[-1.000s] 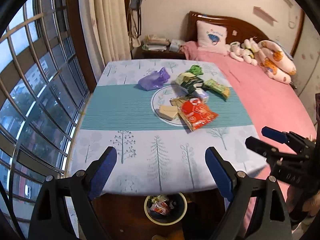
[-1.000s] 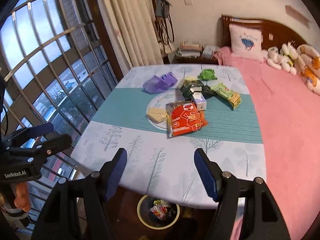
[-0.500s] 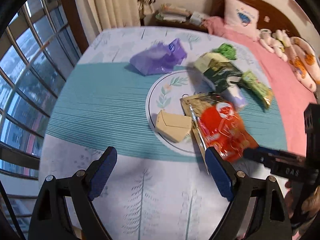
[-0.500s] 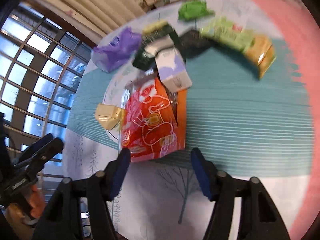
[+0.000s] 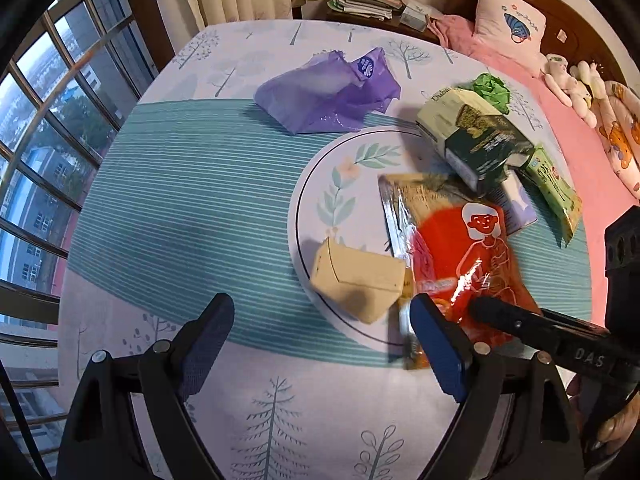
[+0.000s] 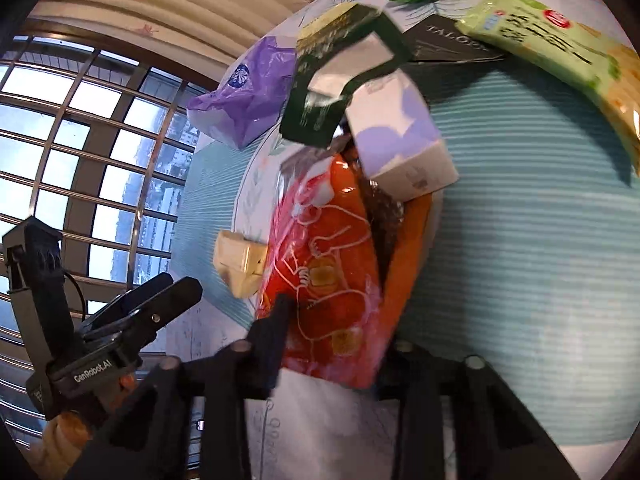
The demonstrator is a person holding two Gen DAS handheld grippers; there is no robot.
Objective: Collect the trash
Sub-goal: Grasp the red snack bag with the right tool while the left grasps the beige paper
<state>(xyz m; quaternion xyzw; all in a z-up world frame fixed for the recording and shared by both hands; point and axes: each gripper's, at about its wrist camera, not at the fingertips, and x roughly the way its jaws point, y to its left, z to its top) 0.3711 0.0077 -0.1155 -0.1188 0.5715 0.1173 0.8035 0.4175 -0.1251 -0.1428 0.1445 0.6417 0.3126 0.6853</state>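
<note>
Right hand-held gripper (image 6: pixel 332 344), now lower, jaws closing around red wrapper (image 6: pixel 328 272).

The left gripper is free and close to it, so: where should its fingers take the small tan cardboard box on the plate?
Grip the small tan cardboard box across its two long side faces, coming from above on the near side. It lies flat on the round white floral plate, and its right end touches the red foil snack bag, so avoid that end.

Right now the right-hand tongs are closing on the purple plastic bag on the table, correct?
Not the purple plastic bag. The right tongs are closing on the near edge of the red snack packet; the bag lies untouched farther back on the table. The right wrist view shows it.
</note>
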